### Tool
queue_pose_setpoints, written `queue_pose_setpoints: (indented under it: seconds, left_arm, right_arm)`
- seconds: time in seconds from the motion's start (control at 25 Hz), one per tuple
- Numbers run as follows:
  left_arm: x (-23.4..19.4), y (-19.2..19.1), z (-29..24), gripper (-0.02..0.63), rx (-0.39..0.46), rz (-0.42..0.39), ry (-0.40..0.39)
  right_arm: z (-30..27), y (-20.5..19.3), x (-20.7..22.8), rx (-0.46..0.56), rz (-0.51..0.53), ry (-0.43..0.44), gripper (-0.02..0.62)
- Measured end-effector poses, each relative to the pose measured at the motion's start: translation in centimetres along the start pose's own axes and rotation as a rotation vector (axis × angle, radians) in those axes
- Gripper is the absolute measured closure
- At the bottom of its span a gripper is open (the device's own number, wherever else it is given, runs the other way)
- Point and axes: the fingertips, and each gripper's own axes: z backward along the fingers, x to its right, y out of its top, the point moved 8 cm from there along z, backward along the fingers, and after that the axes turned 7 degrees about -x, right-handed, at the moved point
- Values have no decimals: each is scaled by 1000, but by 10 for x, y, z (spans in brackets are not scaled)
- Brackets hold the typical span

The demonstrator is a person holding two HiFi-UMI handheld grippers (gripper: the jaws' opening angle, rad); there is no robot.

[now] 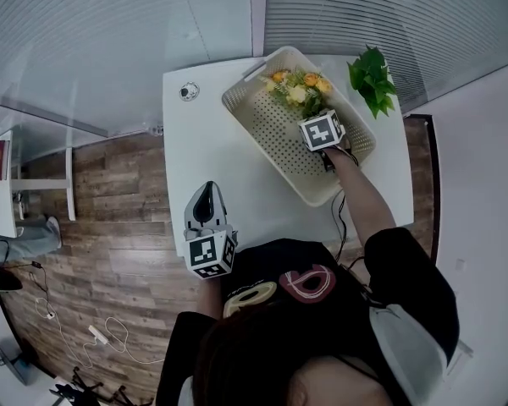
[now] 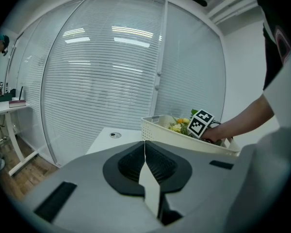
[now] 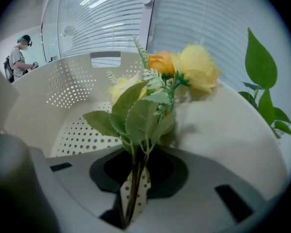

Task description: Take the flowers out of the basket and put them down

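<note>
Left gripper (image 2: 145, 161): held by the table's near-left corner, well apart from the basket. Its jaws are pressed together with nothing between them.
Table (image 1: 205, 155): white. The left half is bare apart from a small round fitting (image 1: 189, 91) near the far corner, and that half looks like the obvious free spot for setting things down.
Basket (image 1: 267, 129): cream and perforated, sitting askew on the table's right half. It looks light, and nothing steadies it.
Flowers (image 3: 157, 89): a small bunch with yellow and orange heads and green leaves. It is inside the basket at the far end, with the heads towards the far wall.
Right gripper (image 3: 132, 198): reached into the basket, with its jaws drawn in on the bundled stems low down, pinching them. A sliver of the basket's dotted floor shows on either side of the stems.
Leafy sprig (image 1: 372, 79): green, lying on the table just outside the basket's far right wall.
Risk, grip: the hold is on thin stems well below the heavy heads. If the pinch catches only some of the stems, the bunch could swing, twist or slide out during the lift.
Risk, basket: leaves could snag on the wall or rim and drag or tip the basket, since the left gripper is not bracing it.
Risk, path: a swing to the right could sweep the sprig off the table, so the left side looks safer.
</note>
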Motion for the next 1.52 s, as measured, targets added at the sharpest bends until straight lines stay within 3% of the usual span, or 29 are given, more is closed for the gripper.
queue_pose_setpoints:
  seconds: [0.64,1.52]
  left_arm:
    - [0,2,7,588,27,-1,1]
    - [-1,0,25,588,71,-1,30]
  right_arm:
    - [31,9,6,112,-72,25,538]
    - [106,31,-8,251,-7,39,540]
